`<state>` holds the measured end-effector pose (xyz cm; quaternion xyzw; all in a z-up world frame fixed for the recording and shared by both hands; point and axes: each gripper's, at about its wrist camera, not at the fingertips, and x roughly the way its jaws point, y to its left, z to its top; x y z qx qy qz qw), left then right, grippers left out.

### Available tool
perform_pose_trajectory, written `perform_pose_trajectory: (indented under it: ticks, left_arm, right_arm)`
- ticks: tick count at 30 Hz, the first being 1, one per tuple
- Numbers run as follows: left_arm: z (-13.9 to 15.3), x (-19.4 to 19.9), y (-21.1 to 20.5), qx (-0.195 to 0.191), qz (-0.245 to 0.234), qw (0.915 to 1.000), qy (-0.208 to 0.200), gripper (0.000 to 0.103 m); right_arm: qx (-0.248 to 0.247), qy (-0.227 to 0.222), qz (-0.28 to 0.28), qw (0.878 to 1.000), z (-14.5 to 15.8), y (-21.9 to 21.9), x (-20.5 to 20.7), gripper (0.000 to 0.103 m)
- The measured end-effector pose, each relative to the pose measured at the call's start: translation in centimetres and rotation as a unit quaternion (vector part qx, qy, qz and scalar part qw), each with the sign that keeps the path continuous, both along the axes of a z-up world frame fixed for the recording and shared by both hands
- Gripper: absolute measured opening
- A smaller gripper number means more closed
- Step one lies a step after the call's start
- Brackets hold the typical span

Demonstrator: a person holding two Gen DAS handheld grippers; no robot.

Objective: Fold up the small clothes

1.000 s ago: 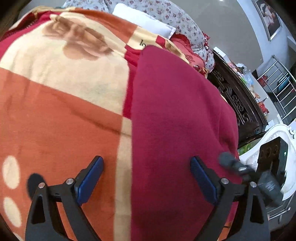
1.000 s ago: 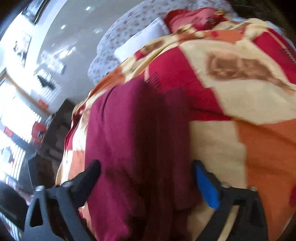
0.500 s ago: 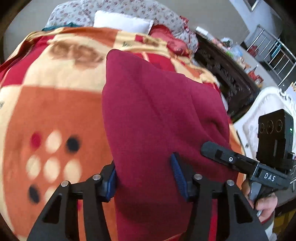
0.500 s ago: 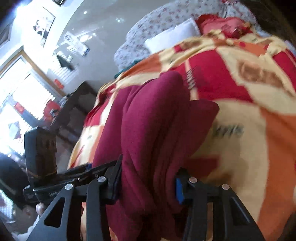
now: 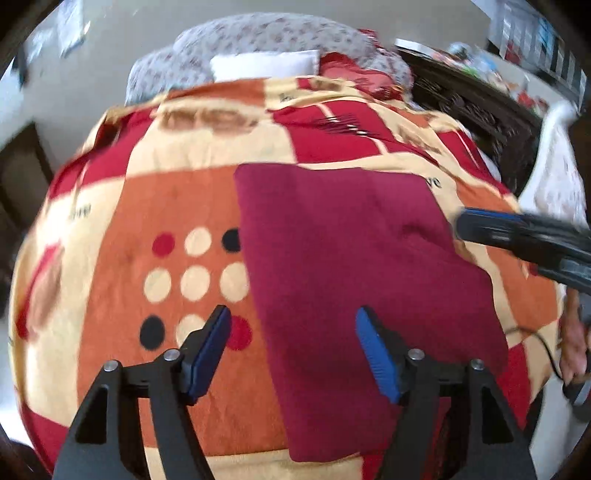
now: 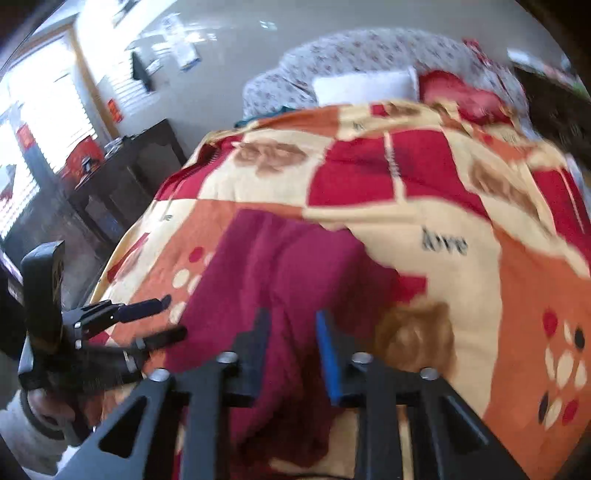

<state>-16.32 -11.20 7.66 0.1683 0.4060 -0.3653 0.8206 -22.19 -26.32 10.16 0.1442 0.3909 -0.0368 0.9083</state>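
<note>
A dark red garment [image 5: 343, 266] lies folded flat on the patterned blanket [image 5: 147, 206]; it also shows in the right wrist view [image 6: 280, 266]. My left gripper [image 5: 293, 334] hovers over its near left edge, jaws opening, blue pads clear of the fabric. It appears again at the left of the right wrist view [image 6: 162, 321]. My right gripper [image 6: 291, 332] hangs above the garment's near end, jaws closing to a narrow gap, with nothing pinched that I can see. From the left wrist view the right gripper [image 5: 480, 229] sits just off the garment's right edge.
A white pillow [image 5: 264, 64] and a floral cushion [image 5: 258, 35] lie at the head of the bed. Dark wooden furniture [image 5: 476, 107] stands to the right of the bed, and a dark table [image 6: 122, 173] to the left. A hand [image 5: 574, 347] shows at the right edge.
Both grippers had the raised garment between their pads half a second ago. Now it lies flat and folded, both grippers have drawn back and up, the left has widened and the right has narrowed.
</note>
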Motion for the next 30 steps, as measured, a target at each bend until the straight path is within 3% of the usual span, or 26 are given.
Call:
perform_pose_trajectory:
  ticks: [2, 4, 7, 11, 14, 16, 17, 21, 24, 26, 30]
  left_arm:
    - [-0.7, -0.5, -0.7, 0.021, -0.005, 0.9996, -0.018, 0.07]
    - [-1.5, -1.1, -1.0, 0.032, -0.003, 0.9991, -0.027, 0.07]
    - [-1.9, -1.2, -1.4, 0.029, 0.012, 0.9985, -0.046, 0.071]
    - [-1.9, -1.3, -1.2, 0.017, 0.027, 0.998, -0.054, 0.075]
    - [-1.9, -1.4, -0.9, 0.008, 0.042, 0.9973, -0.059, 0.075]
    - [-1.8, -1.5, -0.7, -0.001, 0.051, 0.9969, -0.06, 0.075]
    - [-1.8, -1.6, -0.5, -0.006, 0.055, 0.9967, -0.06, 0.075]
    - [-1.0, -2.1, 0.3, -0.028, 0.066, 0.9949, -0.07, 0.075]
    - [-0.2, -2.6, 0.9, -0.04, 0.076, 0.9932, -0.078, 0.078]
    - [0.2, -2.8, 1.2, -0.05, 0.081, 0.9926, -0.075, 0.08]
    - [1.0, -3.4, 1.6, -0.057, 0.088, 0.9911, -0.082, 0.08]
  right_arm:
    - [-0.051, 0.042, -0.016, 0.998, -2.1, 0.4, 1.7, 0.019]
    - [-0.07, 0.081, -0.028, 0.994, -4.8, -0.2, 3.4, 0.015]
    - [-0.047, 0.066, -0.04, 0.996, -4.0, -0.7, 2.2, 0.015]
    - [-0.055, 0.052, -0.012, 0.997, -1.6, 1.6, -1.0, 0.018]
    - [-0.059, 0.053, -0.008, 0.997, -2.3, 2.9, -2.8, 0.025]
    - [-0.077, 0.075, -0.02, 0.994, -4.4, 3.6, -2.9, 0.029]
    - [-0.053, 0.076, -0.023, 0.995, -5.3, 3.3, -3.0, 0.03]
    - [-0.044, 0.045, -0.037, 0.997, -3.6, 3.8, -4.5, 0.032]
    - [-0.067, 0.026, -0.061, 0.996, -2.1, 4.5, -5.7, 0.048]
    - [-0.074, 0.013, -0.074, 0.994, -1.2, 5.0, -6.5, 0.064]
    - [-0.086, 0.012, -0.081, 0.993, -0.2, 5.7, -7.2, 0.072]
